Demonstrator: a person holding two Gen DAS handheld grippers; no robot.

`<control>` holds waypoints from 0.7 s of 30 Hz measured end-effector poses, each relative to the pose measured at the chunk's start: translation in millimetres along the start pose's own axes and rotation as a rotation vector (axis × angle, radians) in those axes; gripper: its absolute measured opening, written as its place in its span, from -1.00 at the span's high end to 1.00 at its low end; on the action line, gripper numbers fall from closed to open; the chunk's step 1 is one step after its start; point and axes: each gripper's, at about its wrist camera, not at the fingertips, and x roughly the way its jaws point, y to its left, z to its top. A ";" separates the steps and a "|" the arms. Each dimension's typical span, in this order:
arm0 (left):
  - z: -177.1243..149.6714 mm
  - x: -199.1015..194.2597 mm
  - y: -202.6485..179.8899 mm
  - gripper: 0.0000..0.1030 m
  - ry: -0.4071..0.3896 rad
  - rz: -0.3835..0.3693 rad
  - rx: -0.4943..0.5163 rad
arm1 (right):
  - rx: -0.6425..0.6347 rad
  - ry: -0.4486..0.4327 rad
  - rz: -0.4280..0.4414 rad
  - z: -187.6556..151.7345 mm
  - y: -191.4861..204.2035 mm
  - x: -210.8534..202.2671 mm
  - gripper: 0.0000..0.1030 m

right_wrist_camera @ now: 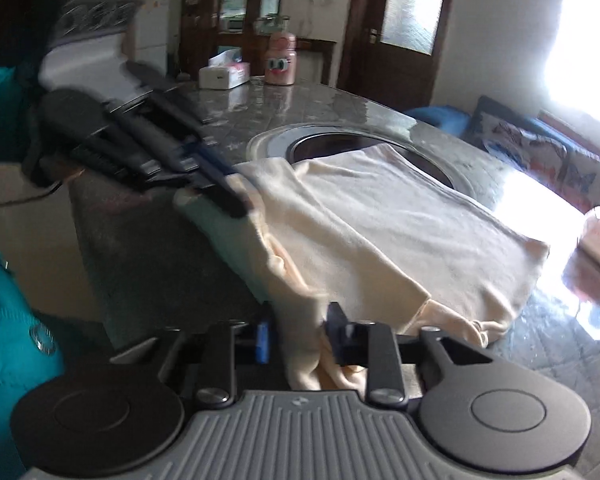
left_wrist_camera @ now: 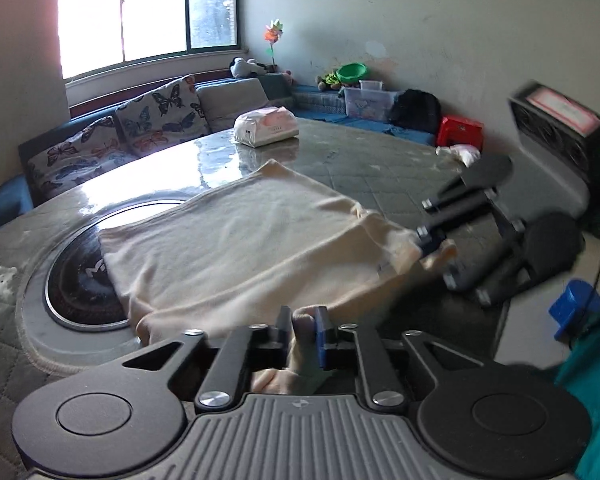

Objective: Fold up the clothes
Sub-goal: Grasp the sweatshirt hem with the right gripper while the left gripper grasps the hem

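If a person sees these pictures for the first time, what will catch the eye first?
The cream garment lies spread over the middle of the grey table, partly covering a round dark inset. The left gripper and the right gripper each pinch its near edge. Behind, a white tissue pack sits at the table's far side.
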 end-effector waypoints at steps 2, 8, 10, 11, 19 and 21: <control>-5.7 -6.7 -4.1 0.26 0.000 0.016 0.028 | 0.040 -0.006 0.010 2.2 -6.1 0.0 0.66; -24.8 -10.4 -9.7 0.15 0.040 0.091 0.110 | 0.100 -0.013 0.020 7.2 -15.0 0.5 0.74; -28.1 -10.1 -12.0 0.15 0.035 0.112 0.141 | 0.104 -0.012 0.020 8.4 -16.6 -0.8 0.75; -29.6 -10.1 -13.2 0.16 0.031 0.121 0.158 | 0.107 -0.011 0.019 8.9 -17.0 -1.5 0.76; -30.6 -5.5 -9.1 0.77 0.002 0.124 0.189 | 0.111 -0.031 -0.013 13.8 -11.3 -5.8 0.82; -27.2 -11.4 -7.1 0.80 -0.017 0.113 0.166 | 0.104 -0.040 -0.014 14.7 -8.6 -9.5 0.83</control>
